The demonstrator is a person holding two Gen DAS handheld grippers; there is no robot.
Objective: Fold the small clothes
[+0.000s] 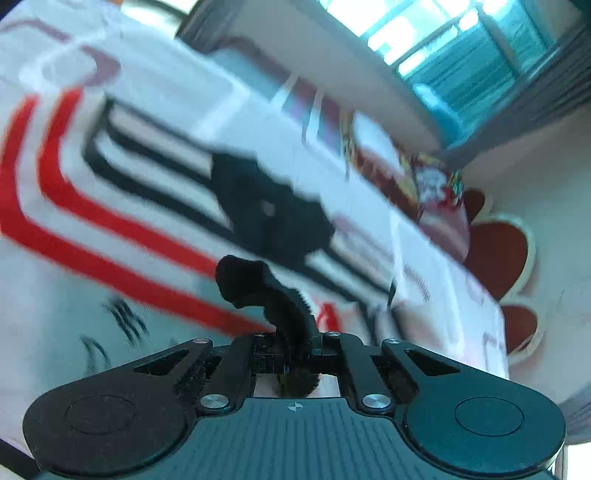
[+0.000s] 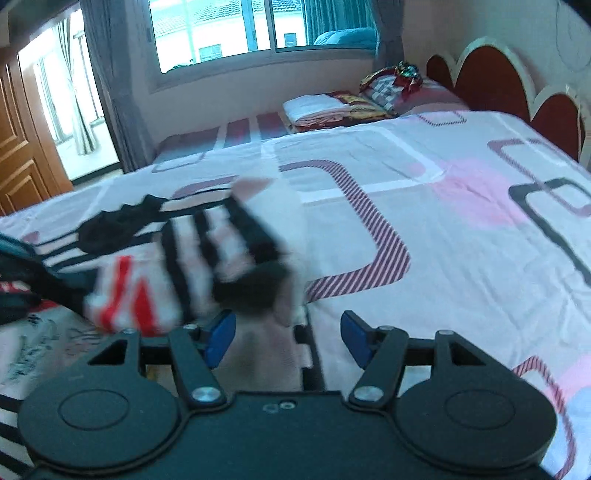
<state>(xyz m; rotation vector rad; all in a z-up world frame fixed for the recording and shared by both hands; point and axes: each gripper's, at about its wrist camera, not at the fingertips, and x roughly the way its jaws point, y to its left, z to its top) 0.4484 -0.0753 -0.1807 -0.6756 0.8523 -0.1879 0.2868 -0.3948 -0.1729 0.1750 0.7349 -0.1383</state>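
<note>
Bedroom; work surface is a bed (image 2: pixel 424 236) under a pale pink-and-white sheet printed with rounded rectangles in striped maroon, black and pink. Scalloped red headboard (image 2: pixel 491 77) with white edging stands along the far right side, against a light wall. Wide window (image 2: pixel 229 33) behind the bed, grey curtains to either side; a wooden door (image 2: pixel 22 147) at far left, beside a bright opening with more curtain. At the bed's far end, folded bedding (image 2: pixel 332 109) in white, red and yellow, with a patterned pillow (image 2: pixel 391 88) just beside it, well apart from the work area. Small garment (image 2: pixel 177 269), white with black and red bands and a black patch, lies bunched on the sheet near the front left (blurred in both views, so its folds cannot be read); it overlaps the left finger of the right tool (image 2: pixel 288 338) and blocks the sheet behind it. Right tool's blue pads (image 2: pixel 221 339) stand apart, pressing on nothing; pale cloth lies in the gap. Left tool (image 1: pixel 295 343) is clamped on a dark fuzzy strip of fabric (image 1: pixel 258 288) that curls up from its closed jaws, the white, red-banded cloth (image 1: pixel 110 184) filling the view beyond. More printed laundry sits at the near left edge.
</note>
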